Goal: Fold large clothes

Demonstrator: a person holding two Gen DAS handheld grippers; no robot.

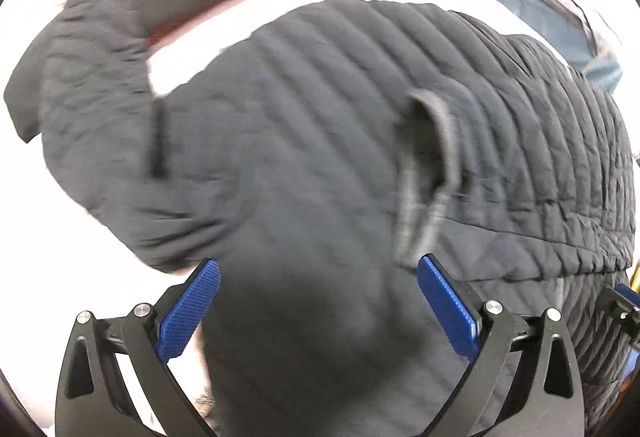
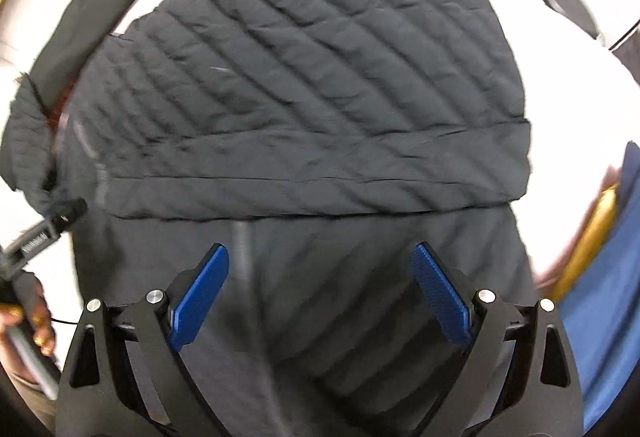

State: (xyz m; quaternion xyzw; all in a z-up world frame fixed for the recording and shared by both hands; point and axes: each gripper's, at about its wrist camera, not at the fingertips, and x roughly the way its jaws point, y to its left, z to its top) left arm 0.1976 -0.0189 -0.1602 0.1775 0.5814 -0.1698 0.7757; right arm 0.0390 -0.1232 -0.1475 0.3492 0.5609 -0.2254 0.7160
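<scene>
both the left gripper point(image 1: 318, 301) and the right gripper point(image 2: 322, 291) hang spread wide, grasping nothing, above the dark quilted jacket point(image 2: 304, 77) on the white table point(image 2: 568, 93).

Jacket point(image 2: 304, 77) is matt dark-grey quilted cloth, ribbed with stitched channels. Both the left hand-held gripper point(image 1: 318, 311) and right hand-held gripper point(image 2: 320, 297) have matt black plastic arms, blue knurled pads point(image 2: 200, 301), shiny metal pins. Table point(image 1: 36, 221) looks smooth, white.

A dark quilted jacket point(image 2: 312, 77) lies on the white table point(image 2: 568, 85).
</scene>
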